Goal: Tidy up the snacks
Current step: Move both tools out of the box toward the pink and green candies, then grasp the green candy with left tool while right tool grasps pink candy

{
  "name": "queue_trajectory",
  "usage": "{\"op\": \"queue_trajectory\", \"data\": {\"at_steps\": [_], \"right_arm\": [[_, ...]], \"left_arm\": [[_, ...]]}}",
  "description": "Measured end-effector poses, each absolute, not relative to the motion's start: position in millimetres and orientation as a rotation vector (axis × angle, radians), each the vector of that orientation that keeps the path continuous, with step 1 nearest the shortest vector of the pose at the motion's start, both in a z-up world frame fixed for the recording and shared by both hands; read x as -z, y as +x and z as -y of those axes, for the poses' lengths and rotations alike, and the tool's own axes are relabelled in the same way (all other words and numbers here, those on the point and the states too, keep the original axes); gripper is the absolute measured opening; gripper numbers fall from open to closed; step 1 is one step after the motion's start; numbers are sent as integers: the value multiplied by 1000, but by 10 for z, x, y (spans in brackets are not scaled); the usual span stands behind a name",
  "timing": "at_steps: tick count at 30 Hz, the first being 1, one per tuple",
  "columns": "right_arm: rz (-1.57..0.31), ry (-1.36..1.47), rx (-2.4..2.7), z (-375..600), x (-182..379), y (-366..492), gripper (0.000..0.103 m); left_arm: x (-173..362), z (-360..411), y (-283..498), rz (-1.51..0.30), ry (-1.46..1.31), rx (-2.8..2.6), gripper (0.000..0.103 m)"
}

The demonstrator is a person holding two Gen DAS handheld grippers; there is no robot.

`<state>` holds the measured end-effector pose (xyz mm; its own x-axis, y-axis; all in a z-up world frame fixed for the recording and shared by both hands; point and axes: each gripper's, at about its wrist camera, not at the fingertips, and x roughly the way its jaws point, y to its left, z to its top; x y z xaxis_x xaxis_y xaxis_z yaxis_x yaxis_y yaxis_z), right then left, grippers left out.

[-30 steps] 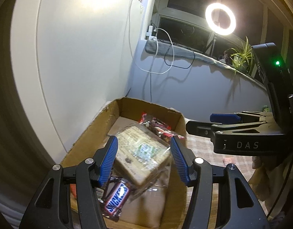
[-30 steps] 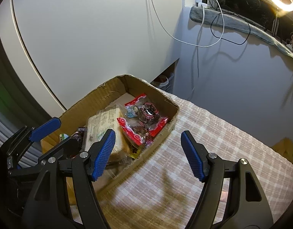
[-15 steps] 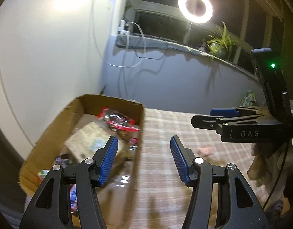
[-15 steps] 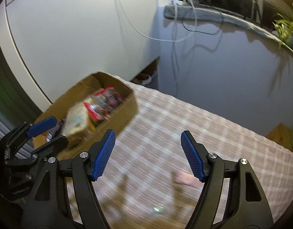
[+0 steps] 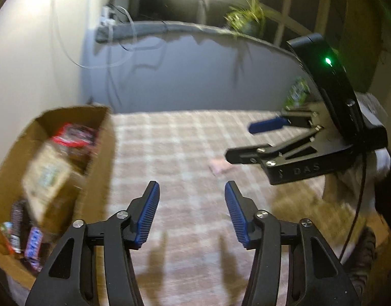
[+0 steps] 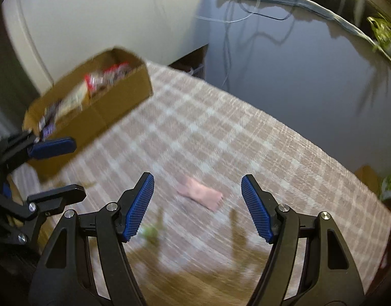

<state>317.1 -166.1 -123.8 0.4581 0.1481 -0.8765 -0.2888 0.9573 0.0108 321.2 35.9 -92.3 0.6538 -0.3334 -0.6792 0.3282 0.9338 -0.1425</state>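
A cardboard box (image 5: pixel 101 158) with several snack packs stands at the left of the checked tablecloth (image 5: pixel 175 148); it also shows in the right wrist view (image 6: pixel 113 107). A flat pink snack packet (image 6: pixel 199 191) lies alone on the cloth, just ahead of my right gripper (image 6: pixel 196 204), which is open and empty. The packet shows faintly in the left wrist view (image 5: pixel 219 165). My left gripper (image 5: pixel 191 211) is open and empty over bare cloth, right of the box. The right gripper (image 5: pixel 259 137) shows at the right of the left wrist view.
A small green bit (image 6: pixel 150 232) lies on the cloth near my right gripper's left finger. A grey wall (image 6: pixel 284 63) runs behind the table. A green packet (image 5: pixel 298 93) sits at the far right edge. Both views are motion-blurred.
Both grippers have swung right, away from the box and out over the cloth. The pink packet has come into view ahead of the right gripper. Both stay open.
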Motion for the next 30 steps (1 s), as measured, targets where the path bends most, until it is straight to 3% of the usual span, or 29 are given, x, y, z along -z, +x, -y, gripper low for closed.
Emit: {"op": "queue_trajectory", "data": {"at_steps": [11,14,23,25,30], "right_arm": [[-1111,-276,-409,1709,1539,3162,64],[-1117,-315,-443,1654,1605,3173,54],[-1107,-368,-480,1579,1735,3275,53],[-1104,-365,-498,1562,1743,3282,48],[-1111,-352,-504,1553,1760,3302,46]], "left_arm": [[1175,40,3276,-873,45,475,42],[1228,92,3299,-896,49,493,39],[1316,188,3376,-928,78,503,36],[1342,185,3379,-933,85,504,36],[1378,184,3409,-940,92,494,31]]}}
